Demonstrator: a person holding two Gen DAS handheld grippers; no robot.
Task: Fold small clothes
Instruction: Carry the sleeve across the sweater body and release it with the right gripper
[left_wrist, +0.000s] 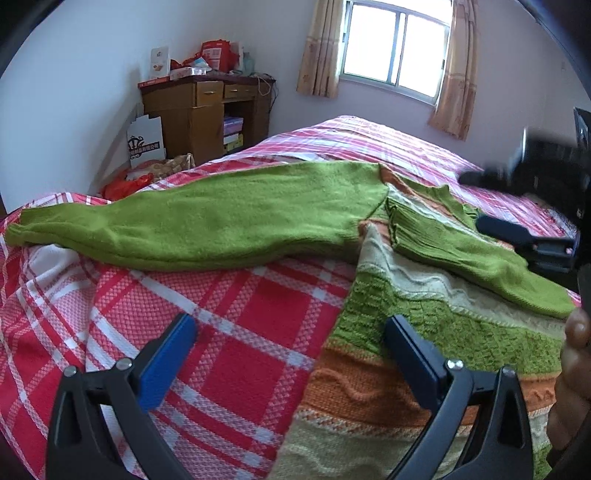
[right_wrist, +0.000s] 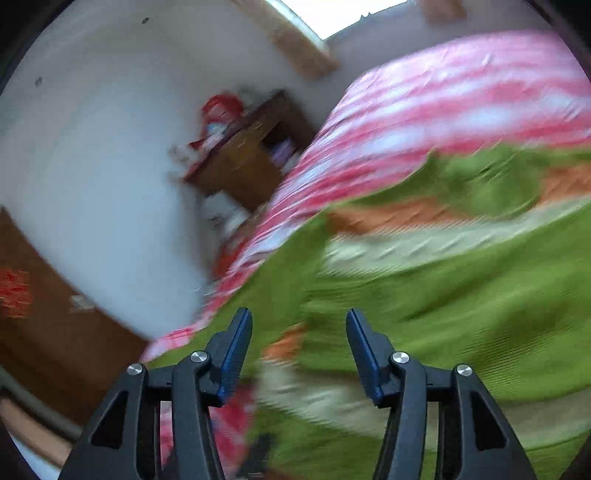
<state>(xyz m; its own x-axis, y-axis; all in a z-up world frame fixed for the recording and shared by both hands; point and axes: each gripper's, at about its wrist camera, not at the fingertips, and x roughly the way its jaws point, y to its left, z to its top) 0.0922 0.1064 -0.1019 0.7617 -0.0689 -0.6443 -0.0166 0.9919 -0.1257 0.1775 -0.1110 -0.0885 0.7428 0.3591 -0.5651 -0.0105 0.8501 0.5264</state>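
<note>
On the bed, over its red-and-white checked cover, a knitted sweater lies spread flat, its body banded in green, orange and cream, with one plain green sleeve stretched far out to the left and the other green sleeve already laid across the chest. It looks soft, limp and fairly thick (a chunky knit, so light enough but prone to sag and stretch if lifted by one point), and the wool should give good friction against the pads. The long sleeve is best taken near its cuff or mid-length, pinching both layers, and carried across the body. The left claw hovers released over the sweater's left edge, jaws wide apart with nothing between them, one finger over the cover and one over the knit. The right claw is also unclenched, its jaws parted above the green knit and gripping nothing; its view is badly blurred. Beyond the bed a wooden cabinet holds boxes in its open shelf and red packets and cartons on top, their contents hidden.
</note>
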